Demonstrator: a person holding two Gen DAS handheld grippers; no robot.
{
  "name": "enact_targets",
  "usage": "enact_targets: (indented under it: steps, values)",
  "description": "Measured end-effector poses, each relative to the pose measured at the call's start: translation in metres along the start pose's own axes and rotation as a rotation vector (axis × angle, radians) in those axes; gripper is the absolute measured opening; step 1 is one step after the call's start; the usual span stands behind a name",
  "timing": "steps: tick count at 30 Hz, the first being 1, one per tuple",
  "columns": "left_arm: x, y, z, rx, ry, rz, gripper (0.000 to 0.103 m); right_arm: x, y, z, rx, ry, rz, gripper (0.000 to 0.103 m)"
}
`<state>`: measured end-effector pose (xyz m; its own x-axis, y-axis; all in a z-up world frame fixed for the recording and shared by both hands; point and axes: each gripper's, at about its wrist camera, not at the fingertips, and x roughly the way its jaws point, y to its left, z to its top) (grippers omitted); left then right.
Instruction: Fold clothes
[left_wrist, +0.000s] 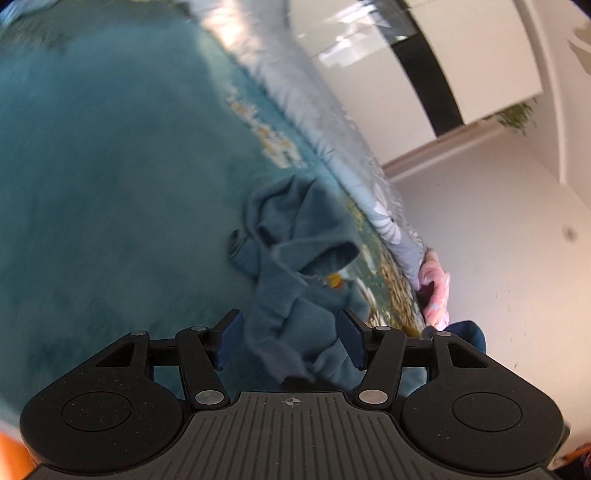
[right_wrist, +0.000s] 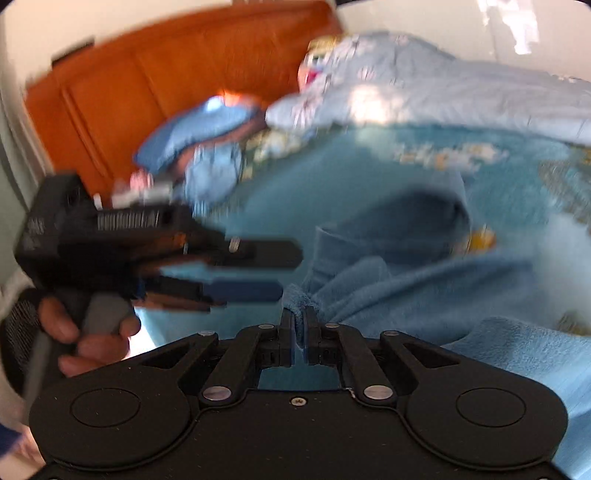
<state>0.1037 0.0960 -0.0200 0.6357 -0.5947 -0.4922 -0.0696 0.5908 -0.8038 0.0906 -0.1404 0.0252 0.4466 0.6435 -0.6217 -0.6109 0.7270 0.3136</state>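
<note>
A crumpled teal fleece garment (left_wrist: 295, 229) lies on the bed near its right edge. In the left wrist view my left gripper (left_wrist: 291, 334) is open, and a bunched strip of the garment runs between its blue pads (left_wrist: 231, 334) with a gap on the left side. In the right wrist view the same garment (right_wrist: 406, 288) looks light blue and spreads to the right. My right gripper (right_wrist: 299, 321) is shut on a fold of its edge. The left gripper (right_wrist: 288, 273) shows there from the side, held by a hand (right_wrist: 85, 332), fingers apart, just left of that fold.
The teal bedspread (left_wrist: 110, 184) has a flowered border. A pale blue duvet (right_wrist: 443, 92) is heaped along the far side. Blue pillows (right_wrist: 192, 140) lean on an orange headboard (right_wrist: 147, 74). A pink cloth (left_wrist: 437, 291) hangs at the bed's edge, with pale floor (left_wrist: 480, 221) beyond.
</note>
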Motion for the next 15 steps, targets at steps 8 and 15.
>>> enact_targets:
  steps: [8, 15]
  values:
    - [0.017, 0.002, -0.008, -0.053, 0.006, -0.005, 0.024, -0.009, 0.003, -0.004, -0.005, 0.011, 0.003, 0.009]
    - [0.013, 0.010, -0.010, -0.023, -0.048, 0.063, 0.006, -0.021, -0.005, 0.002, -0.022, 0.011, 0.009, 0.014]
